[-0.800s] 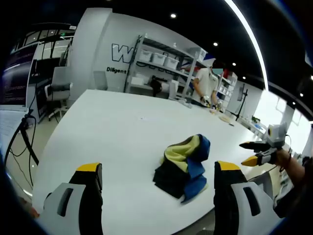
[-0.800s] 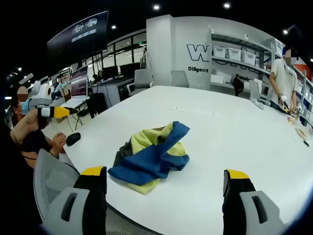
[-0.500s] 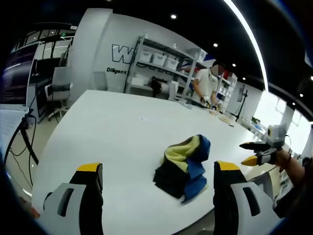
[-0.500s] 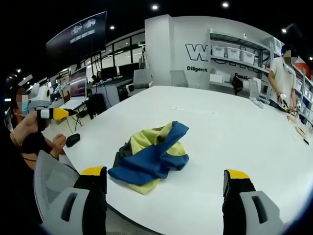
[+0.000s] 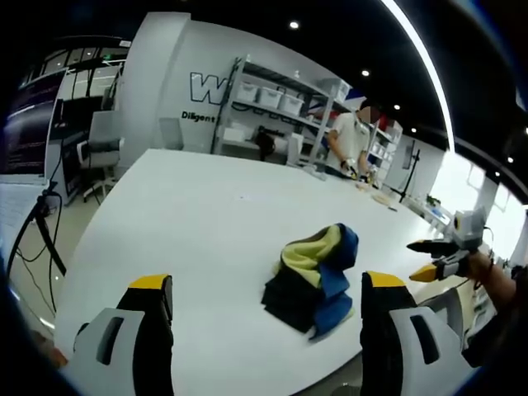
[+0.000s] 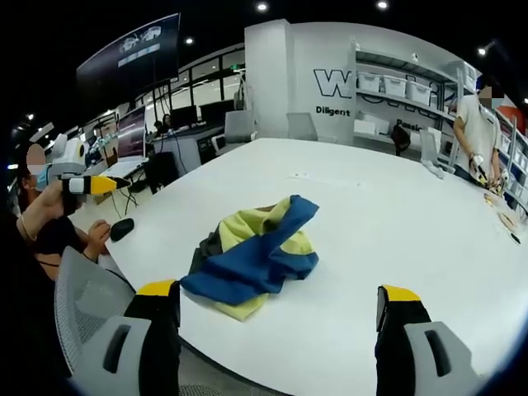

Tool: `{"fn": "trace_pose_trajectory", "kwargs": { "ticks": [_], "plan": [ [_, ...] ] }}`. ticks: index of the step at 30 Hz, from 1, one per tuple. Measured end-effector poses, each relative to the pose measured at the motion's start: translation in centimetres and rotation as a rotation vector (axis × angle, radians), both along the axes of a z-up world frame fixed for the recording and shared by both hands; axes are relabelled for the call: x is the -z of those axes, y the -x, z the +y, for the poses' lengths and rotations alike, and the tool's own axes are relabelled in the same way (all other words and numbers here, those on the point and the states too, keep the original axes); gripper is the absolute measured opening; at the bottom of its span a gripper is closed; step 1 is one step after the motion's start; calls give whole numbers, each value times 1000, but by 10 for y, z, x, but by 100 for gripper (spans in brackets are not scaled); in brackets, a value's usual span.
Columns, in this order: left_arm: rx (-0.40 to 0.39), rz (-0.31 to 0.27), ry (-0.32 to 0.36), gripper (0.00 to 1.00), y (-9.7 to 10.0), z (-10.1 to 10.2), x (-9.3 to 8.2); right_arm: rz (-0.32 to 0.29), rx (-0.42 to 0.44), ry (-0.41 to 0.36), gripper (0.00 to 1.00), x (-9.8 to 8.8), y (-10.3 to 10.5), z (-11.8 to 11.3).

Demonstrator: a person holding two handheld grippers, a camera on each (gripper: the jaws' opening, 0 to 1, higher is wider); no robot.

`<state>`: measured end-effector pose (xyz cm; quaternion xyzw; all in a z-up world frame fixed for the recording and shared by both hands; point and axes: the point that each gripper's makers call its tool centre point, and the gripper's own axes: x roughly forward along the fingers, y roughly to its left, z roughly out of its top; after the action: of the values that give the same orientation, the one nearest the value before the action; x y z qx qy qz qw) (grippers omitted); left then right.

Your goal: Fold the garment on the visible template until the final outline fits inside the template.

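Left gripper view: the left gripper point(image 5: 257, 301) stands wide and empty, short of the garment point(image 5: 313, 279), a soft crumpled heap of yellow, blue and black cloth near the edge of the smooth white table point(image 5: 190, 214); the right gripper point(image 5: 429, 260) hangs beyond that edge, apparently parted. Right gripper view: its own jaws gape with nothing between them, the left gripper point(image 6: 91, 185) is held off to one side, and no template outline is discernible, so folding looks unstarted and the next move calls for spreading the bundle flat.

Crumpled blue, yellow and black garment point(image 6: 254, 260) heaped on table point(image 6: 396, 223).
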<state>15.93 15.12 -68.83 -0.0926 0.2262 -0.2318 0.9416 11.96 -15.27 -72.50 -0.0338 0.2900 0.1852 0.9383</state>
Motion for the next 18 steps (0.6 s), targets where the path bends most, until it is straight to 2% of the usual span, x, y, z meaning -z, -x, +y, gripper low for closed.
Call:
{"fn": "trace_pose_trajectory", "kwargs": {
  "ticks": [18],
  "plan": [
    [9, 8, -20, 90, -5, 3, 2, 0, 3, 4, 99, 0, -5, 2]
  ]
}}
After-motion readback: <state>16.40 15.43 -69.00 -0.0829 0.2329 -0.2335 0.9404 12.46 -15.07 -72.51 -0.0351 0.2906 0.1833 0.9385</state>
